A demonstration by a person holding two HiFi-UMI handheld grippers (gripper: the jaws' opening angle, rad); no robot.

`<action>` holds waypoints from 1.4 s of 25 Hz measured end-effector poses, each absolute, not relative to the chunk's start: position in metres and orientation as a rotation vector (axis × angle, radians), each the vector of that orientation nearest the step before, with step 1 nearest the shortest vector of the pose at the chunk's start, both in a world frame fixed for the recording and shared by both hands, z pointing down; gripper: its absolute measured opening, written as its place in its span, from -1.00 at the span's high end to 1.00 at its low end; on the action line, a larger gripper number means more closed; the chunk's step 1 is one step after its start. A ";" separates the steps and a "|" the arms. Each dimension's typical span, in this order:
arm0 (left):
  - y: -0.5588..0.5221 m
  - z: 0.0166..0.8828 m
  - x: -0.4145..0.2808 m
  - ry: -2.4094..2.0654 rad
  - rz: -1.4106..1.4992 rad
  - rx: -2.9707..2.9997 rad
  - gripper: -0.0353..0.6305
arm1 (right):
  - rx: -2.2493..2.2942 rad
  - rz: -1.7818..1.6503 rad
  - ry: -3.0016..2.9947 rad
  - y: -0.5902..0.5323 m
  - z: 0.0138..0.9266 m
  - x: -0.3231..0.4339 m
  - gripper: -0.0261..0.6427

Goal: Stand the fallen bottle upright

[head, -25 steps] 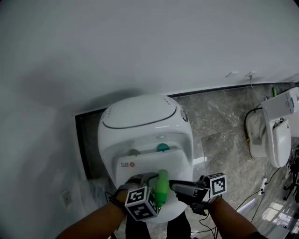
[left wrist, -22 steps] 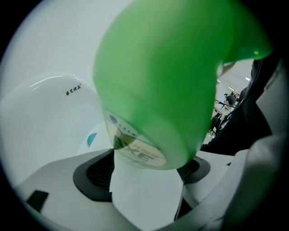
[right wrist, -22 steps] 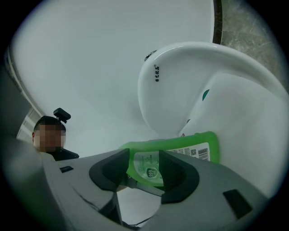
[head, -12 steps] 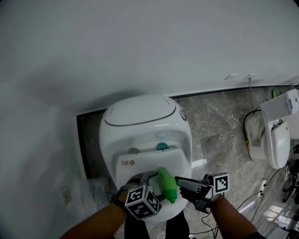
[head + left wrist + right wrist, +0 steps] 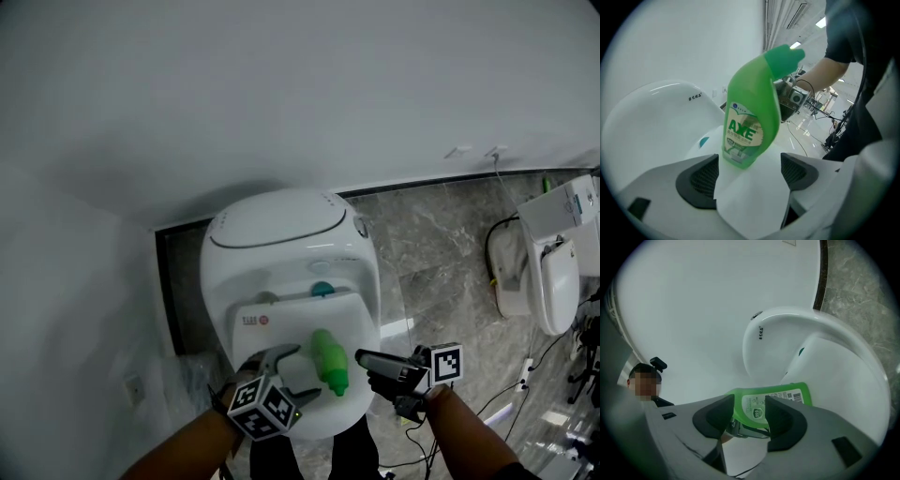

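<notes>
Left tongs (image 5: pixel 307 369) now off upright bottle (image 5: pixel 330 362)

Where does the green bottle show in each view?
Head view: green bottle low centre, on the white unit.
Left gripper view: bottle centre, upright beyond the jaws.
Right gripper view: bottle lower centre, behind the jaws.
Shared landmark: teal spot.
</notes>
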State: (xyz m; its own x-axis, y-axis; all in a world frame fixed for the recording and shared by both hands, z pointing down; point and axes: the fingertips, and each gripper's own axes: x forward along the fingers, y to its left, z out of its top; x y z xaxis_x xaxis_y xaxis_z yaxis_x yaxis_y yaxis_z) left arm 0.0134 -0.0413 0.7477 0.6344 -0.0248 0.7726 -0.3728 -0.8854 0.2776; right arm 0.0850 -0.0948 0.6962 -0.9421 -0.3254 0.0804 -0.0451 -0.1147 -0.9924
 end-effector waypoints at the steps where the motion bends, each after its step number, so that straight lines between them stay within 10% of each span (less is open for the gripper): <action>1: -0.036 0.739 0.007 -0.321 1.127 2.437 -0.46 | -0.434 -2.175 1.969 -0.093 0.691 0.090 0.25; 8: -0.008 0.589 -0.038 -0.493 0.714 2.429 -0.39 | -0.536 -1.970 2.284 -0.088 0.572 0.124 0.25; 16: -0.027 0.334 -0.069 -0.882 0.098 2.399 0.40 | -0.669 -1.315 2.649 -0.096 0.336 0.136 0.86; 22: 0.001 0.184 -0.091 -1.023 -0.115 2.476 0.85 | -0.641 -0.927 2.799 -0.053 0.175 0.110 0.86; 35: 0.063 0.053 -0.149 -1.299 -0.337 2.555 0.88 | -0.898 -0.378 2.909 -0.005 0.043 0.103 0.85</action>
State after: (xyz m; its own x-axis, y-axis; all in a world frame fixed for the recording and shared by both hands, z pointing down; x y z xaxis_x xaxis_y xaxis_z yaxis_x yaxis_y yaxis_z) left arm -0.1495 0.0633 0.0532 0.5747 -0.8134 -0.0897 -0.7544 -0.5690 0.3273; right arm 0.1031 -0.0049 0.0432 -0.8262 -0.5634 0.0021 -0.5451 0.7985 -0.2552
